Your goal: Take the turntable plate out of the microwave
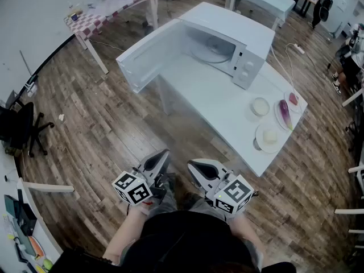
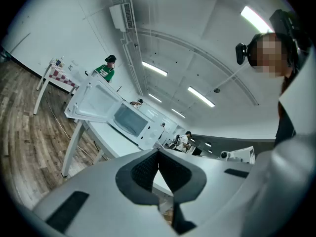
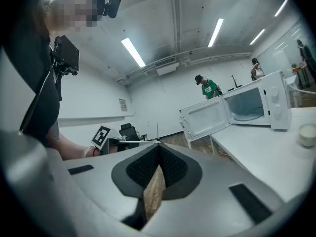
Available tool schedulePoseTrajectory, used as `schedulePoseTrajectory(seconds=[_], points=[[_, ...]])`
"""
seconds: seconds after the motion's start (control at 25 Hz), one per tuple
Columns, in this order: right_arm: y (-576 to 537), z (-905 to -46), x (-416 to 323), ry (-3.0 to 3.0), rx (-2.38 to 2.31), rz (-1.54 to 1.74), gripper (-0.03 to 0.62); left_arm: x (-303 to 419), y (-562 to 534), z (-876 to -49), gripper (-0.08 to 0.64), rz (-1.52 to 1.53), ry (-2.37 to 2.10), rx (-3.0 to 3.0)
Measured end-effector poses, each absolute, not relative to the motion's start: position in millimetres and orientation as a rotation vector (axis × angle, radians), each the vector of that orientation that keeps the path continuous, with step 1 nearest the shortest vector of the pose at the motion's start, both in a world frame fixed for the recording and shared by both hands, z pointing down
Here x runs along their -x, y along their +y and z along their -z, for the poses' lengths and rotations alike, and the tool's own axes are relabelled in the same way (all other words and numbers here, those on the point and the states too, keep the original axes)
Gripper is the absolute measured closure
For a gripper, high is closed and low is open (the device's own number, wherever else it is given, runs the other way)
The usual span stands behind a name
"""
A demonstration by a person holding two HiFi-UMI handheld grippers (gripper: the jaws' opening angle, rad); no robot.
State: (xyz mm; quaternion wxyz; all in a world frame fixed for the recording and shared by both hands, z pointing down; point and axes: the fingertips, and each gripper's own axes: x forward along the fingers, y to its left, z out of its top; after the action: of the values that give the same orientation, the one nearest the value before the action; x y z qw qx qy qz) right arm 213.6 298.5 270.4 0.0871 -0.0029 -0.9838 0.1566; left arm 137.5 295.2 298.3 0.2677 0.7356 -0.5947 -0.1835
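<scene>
A white microwave stands at the far end of a white table, its door swung wide open to the left. The glass turntable plate lies inside the cavity. Both grippers hang low in front of the person, well short of the table. My left gripper is shut, its pads meeting at the tips with nothing between them. My right gripper is also shut and empty. The left gripper view shows the microwave far off, and so does the right gripper view.
On the table's right end sit a small bowl, a plate with a purple item and another plate. A checkered table stands back left, an office chair at left. A cable and power strip lie behind the microwave.
</scene>
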Motion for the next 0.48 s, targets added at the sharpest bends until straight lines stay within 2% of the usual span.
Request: schedulePoseTrajectory(seconds=[0.48], points=[[225,-275,-150,-2.955,-0.333,-0.482,0.572,-86,207,-296,0.548,0.430,-1.404,-2.146]])
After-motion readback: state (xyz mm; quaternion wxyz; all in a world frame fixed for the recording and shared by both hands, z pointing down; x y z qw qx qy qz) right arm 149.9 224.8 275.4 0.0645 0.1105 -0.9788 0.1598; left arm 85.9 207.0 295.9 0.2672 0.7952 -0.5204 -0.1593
